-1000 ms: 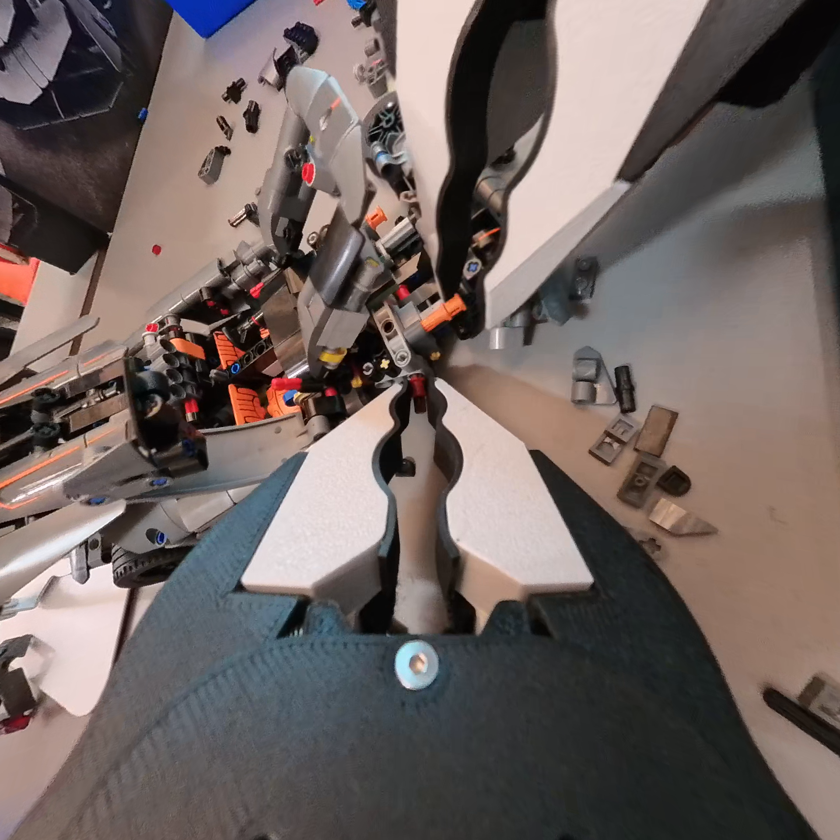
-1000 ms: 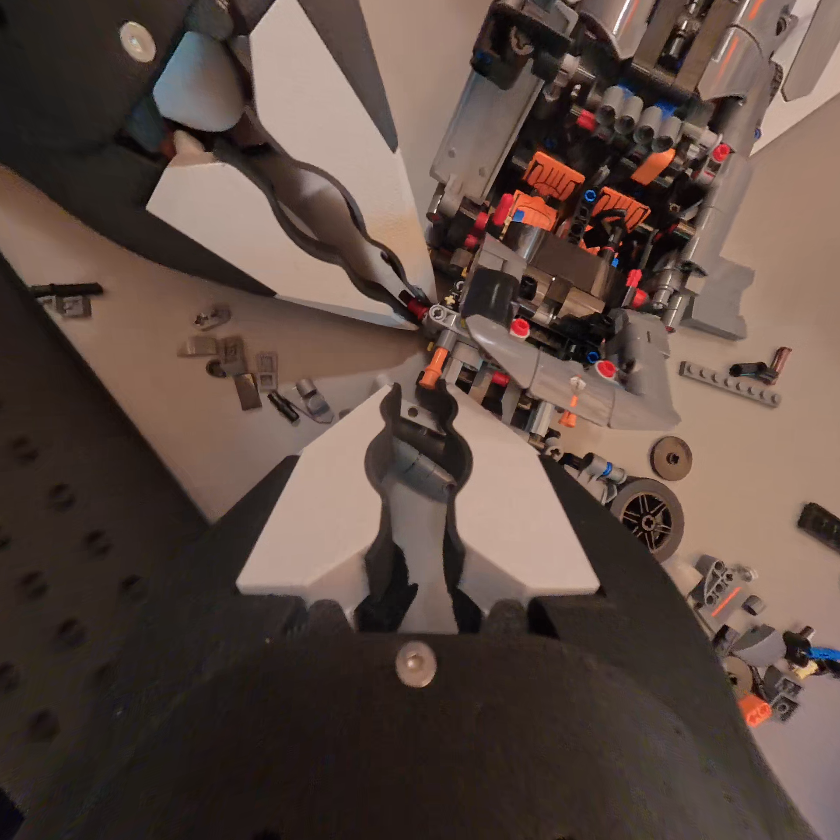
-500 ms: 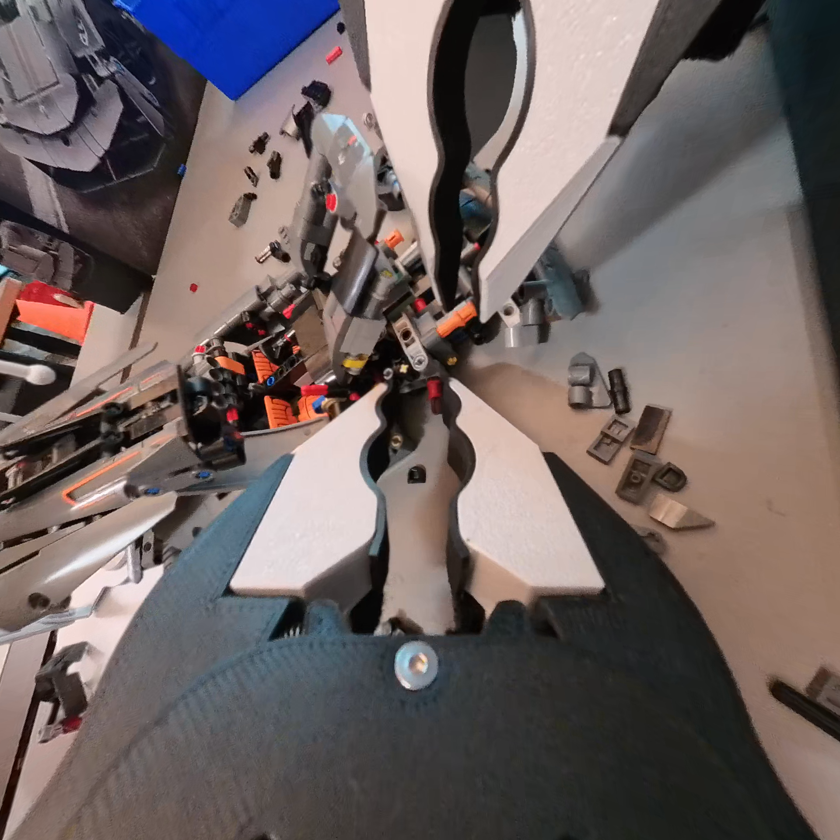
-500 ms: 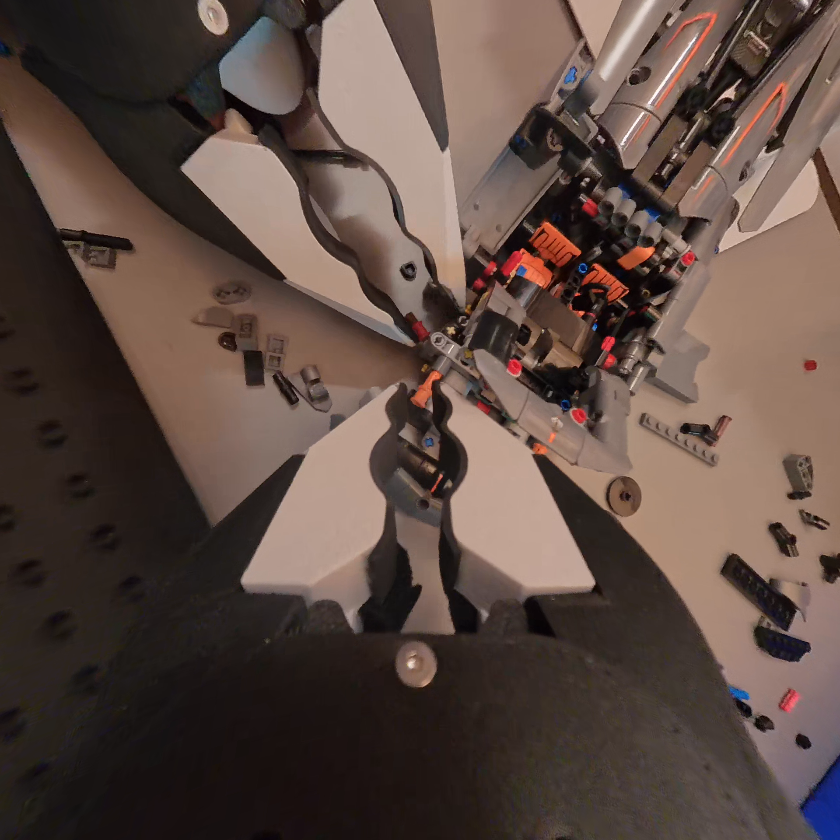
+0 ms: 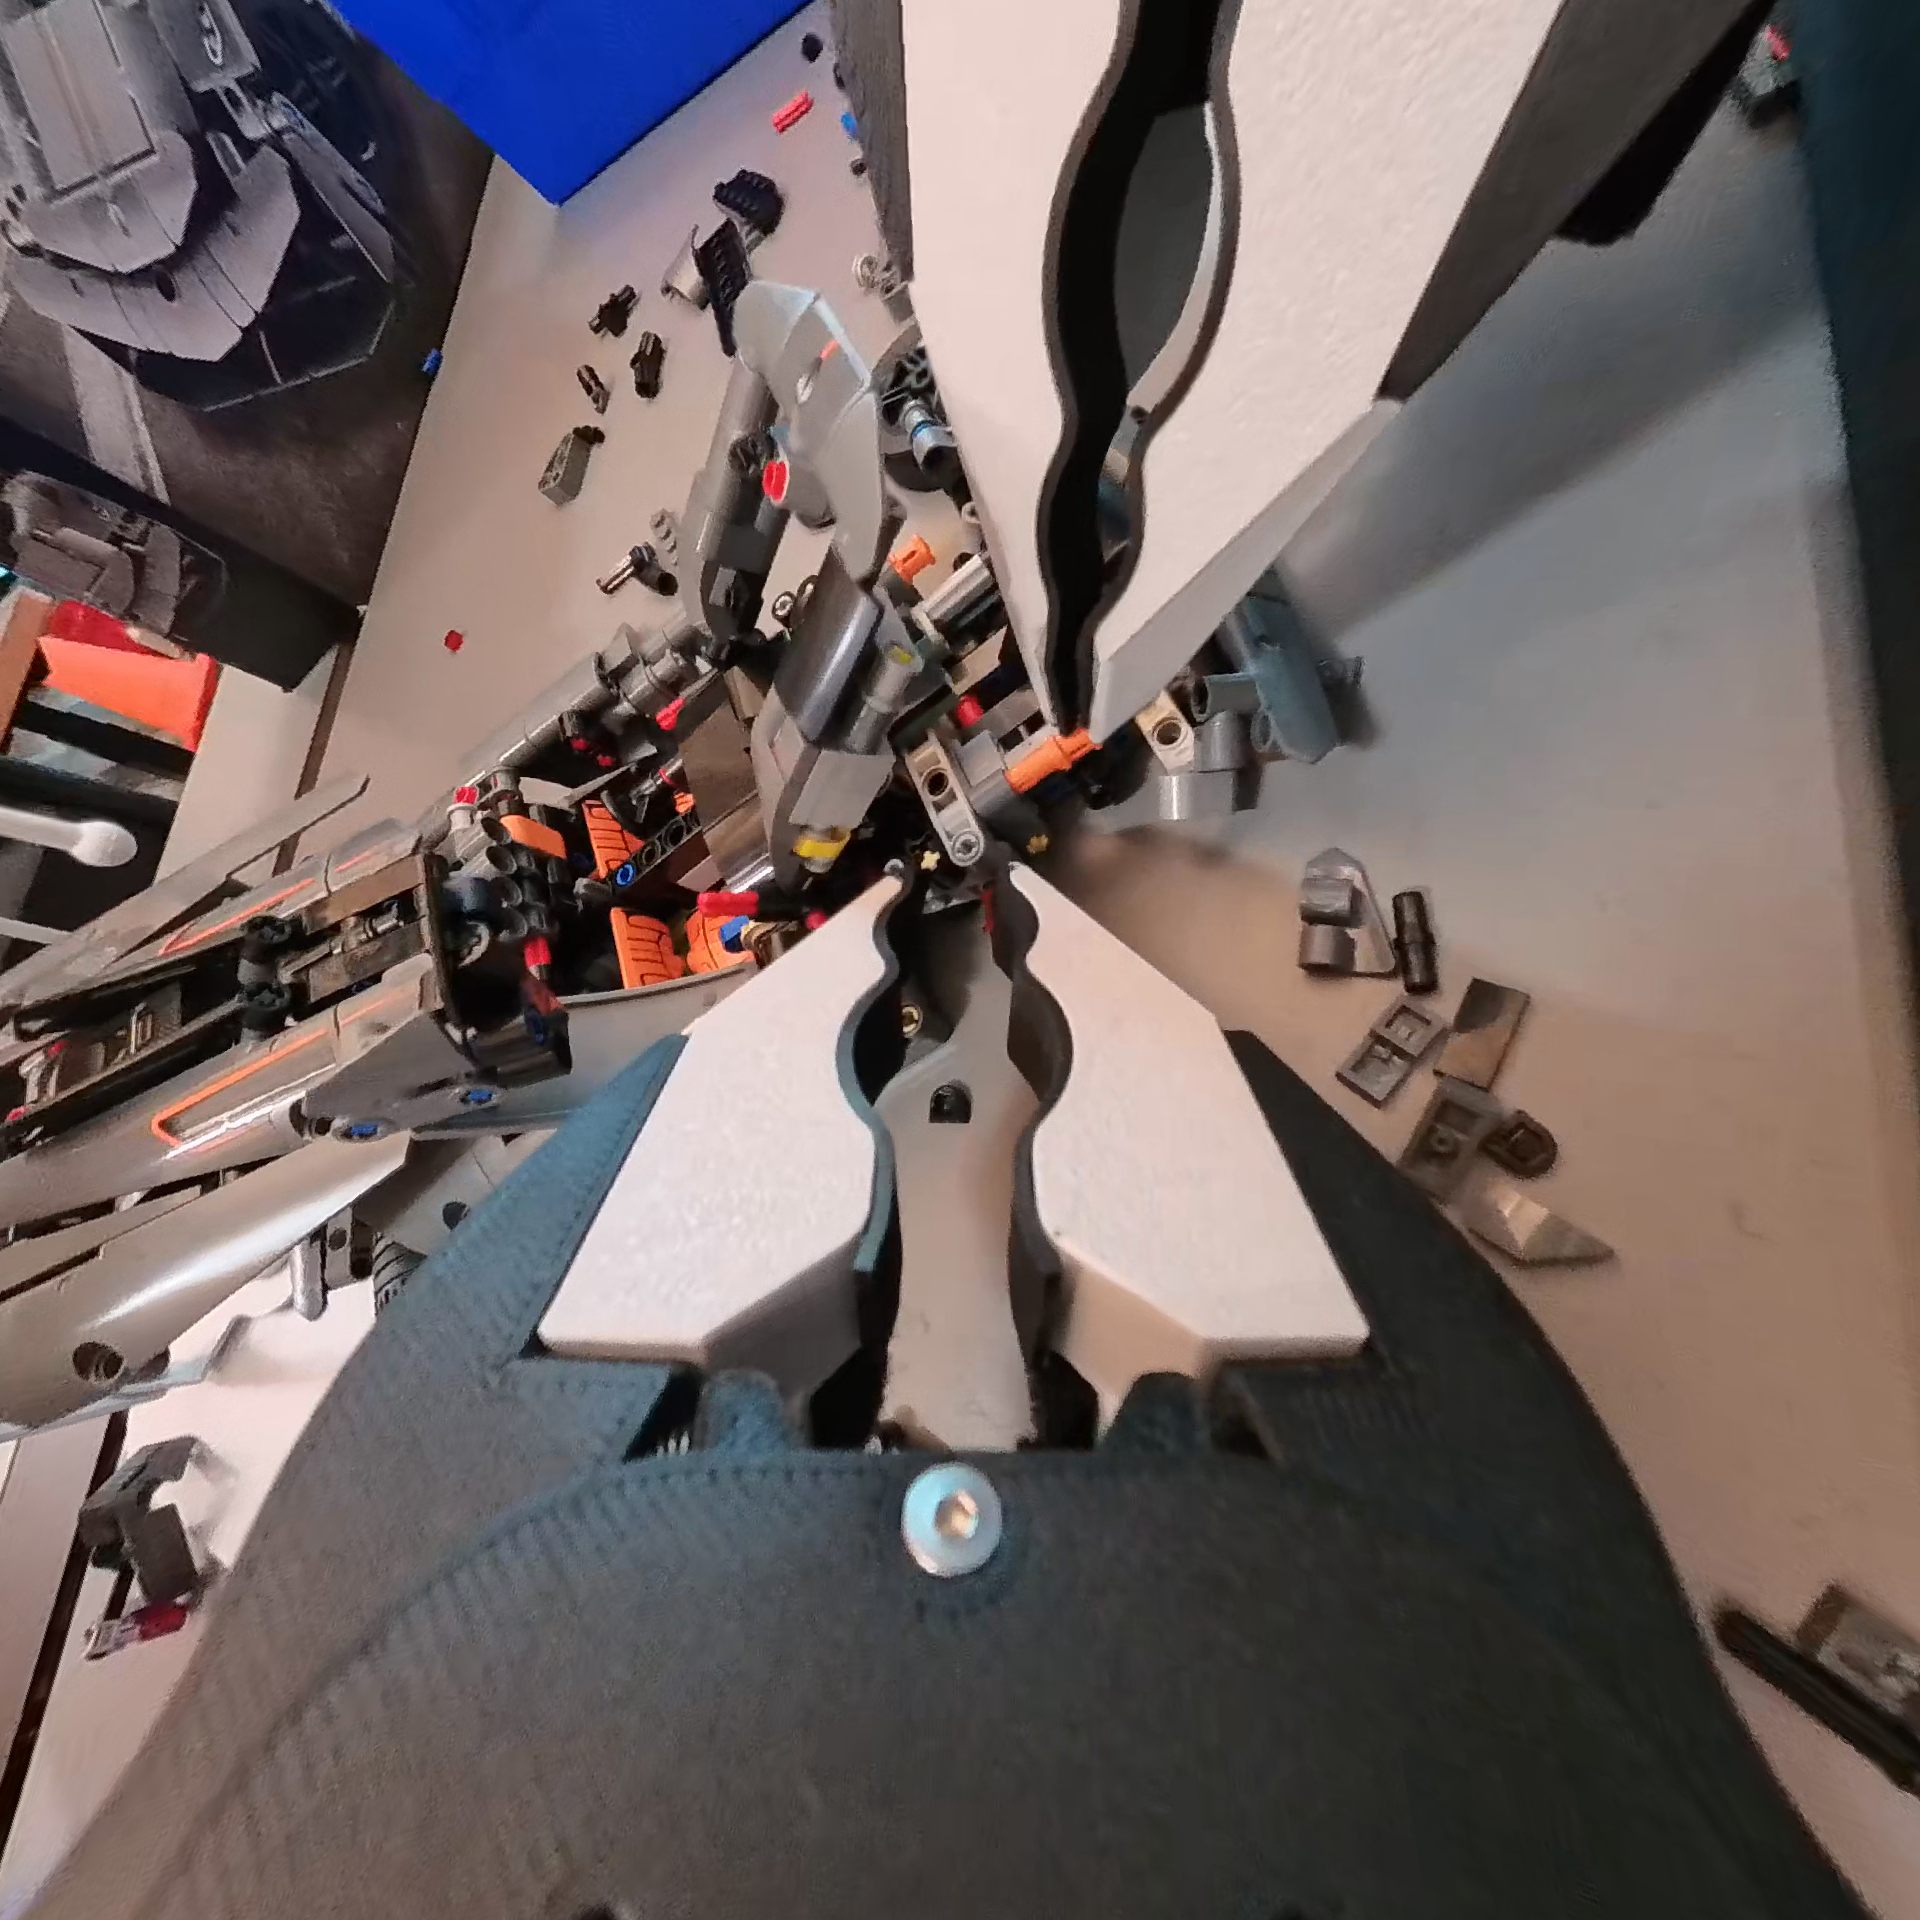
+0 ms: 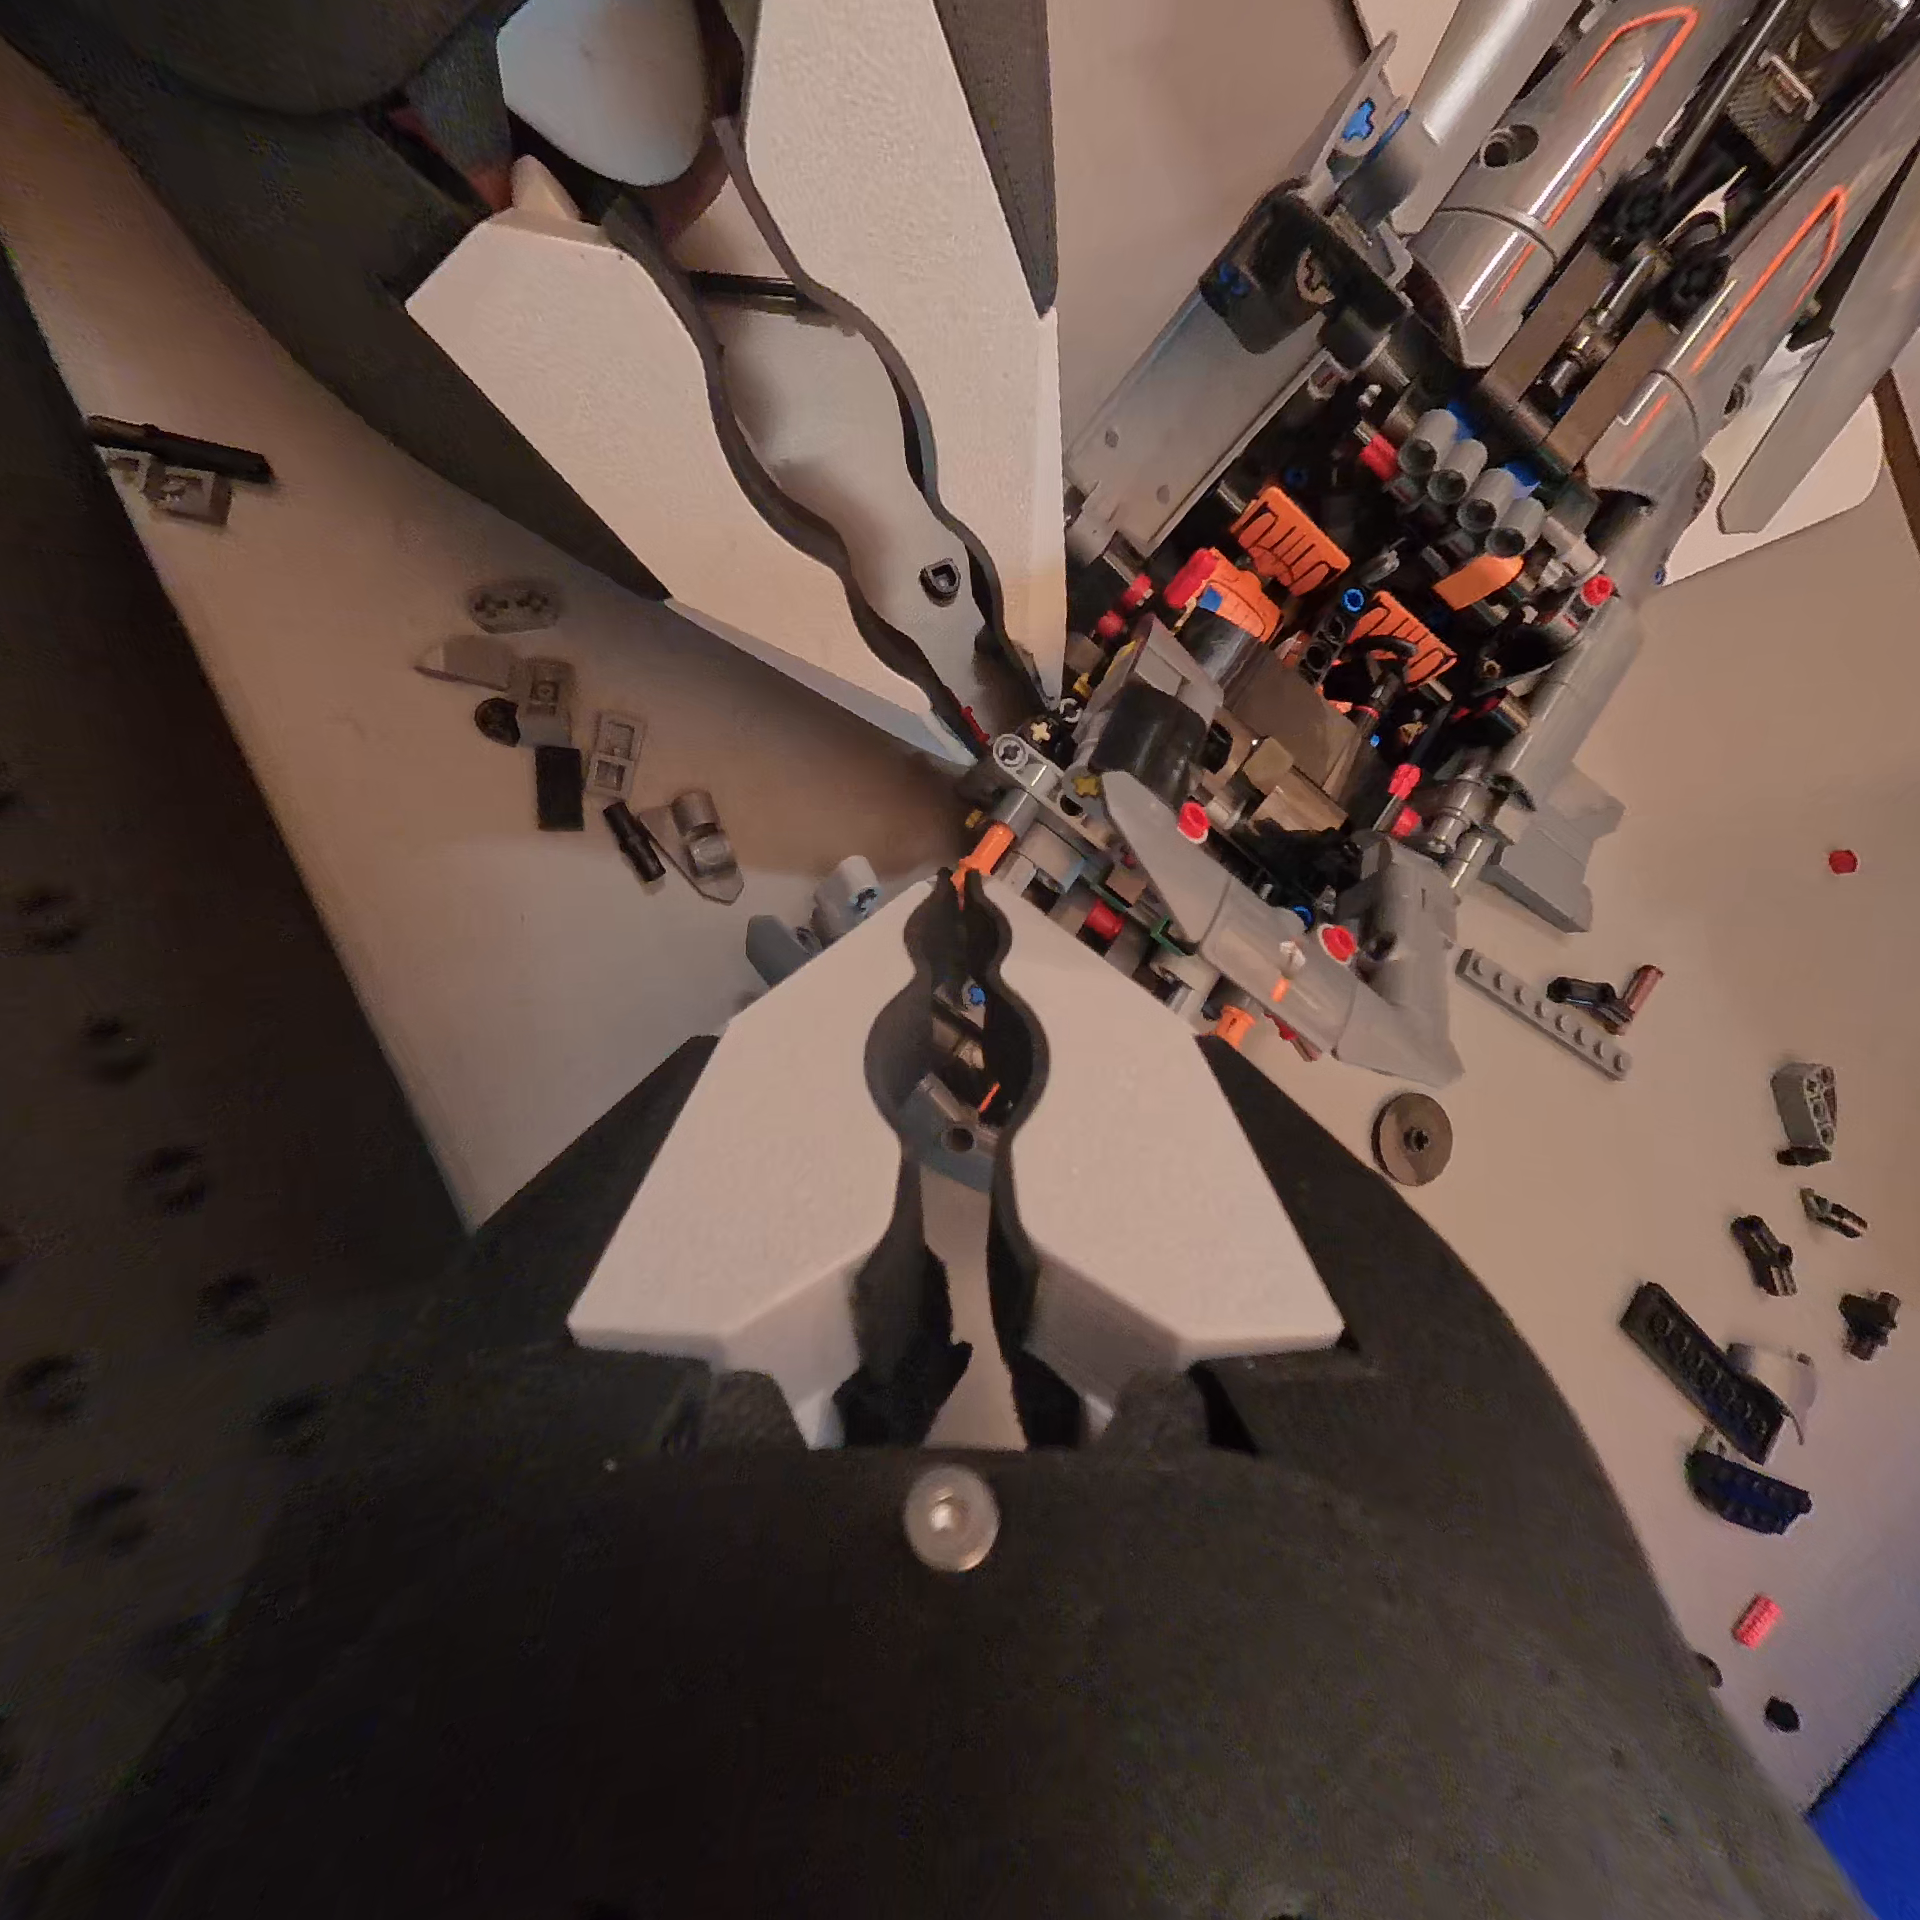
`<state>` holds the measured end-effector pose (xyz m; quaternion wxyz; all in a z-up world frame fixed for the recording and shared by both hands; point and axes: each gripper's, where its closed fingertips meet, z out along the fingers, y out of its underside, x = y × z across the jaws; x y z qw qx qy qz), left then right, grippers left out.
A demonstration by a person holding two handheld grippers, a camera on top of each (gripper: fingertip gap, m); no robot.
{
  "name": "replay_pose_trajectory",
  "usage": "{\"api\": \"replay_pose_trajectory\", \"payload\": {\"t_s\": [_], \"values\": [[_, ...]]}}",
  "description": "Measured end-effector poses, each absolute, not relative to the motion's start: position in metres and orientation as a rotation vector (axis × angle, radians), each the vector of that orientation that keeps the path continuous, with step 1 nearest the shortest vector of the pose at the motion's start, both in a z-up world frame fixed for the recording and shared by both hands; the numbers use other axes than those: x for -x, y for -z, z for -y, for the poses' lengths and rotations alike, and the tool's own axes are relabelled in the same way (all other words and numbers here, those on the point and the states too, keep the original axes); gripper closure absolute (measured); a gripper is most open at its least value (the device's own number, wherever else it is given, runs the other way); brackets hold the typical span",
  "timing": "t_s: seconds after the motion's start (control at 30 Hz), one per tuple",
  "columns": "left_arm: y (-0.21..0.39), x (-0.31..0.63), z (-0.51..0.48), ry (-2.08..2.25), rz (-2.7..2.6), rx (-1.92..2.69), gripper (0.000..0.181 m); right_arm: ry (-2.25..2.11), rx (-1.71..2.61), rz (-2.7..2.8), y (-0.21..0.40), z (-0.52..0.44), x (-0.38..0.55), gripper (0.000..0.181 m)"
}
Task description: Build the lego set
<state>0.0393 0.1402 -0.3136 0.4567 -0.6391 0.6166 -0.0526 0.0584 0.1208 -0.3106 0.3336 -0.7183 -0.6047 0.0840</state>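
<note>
Now both closer on the model (image 5: 790, 748): left gripper (image 5: 951, 883) pinches a red pin, right gripper (image 6: 961, 894) clamps the orange pin; seating looks underway.

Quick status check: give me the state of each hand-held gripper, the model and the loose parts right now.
Left hand-held gripper: shut on a light grey panel piece at the model's edge.
Right hand-held gripper: shut on a dark grey pin-hole piece, tips by an orange pin.
Grey, black and orange Lego vehicle model: partly built, internals exposed.
Small grey and black loose parts: scattered on the white table, unattached.
</note>
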Motion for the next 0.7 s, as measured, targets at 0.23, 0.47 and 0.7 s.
{"api": "replay_pose_trajectory", "payload": {"t_s": [0.23, 0.47, 0.7], "values": [[0.317, -0.039, -0.137, 0.076, -1.51, 1.655, 0.181, -0.217, 1.848, 1.587, 0.311, -0.122, -0.058, 0.181], [0.315, -0.033, -0.138, -0.005, -1.49, 1.675, 0.18, -0.218, 1.819, 1.636, 0.309, -0.121, -0.061, 0.181], [0.324, -0.028, -0.136, 0.124, -1.475, 1.781, 0.169, -0.259, 1.789, 1.685, 0.308, -0.117, -0.059, 0.18]]}}
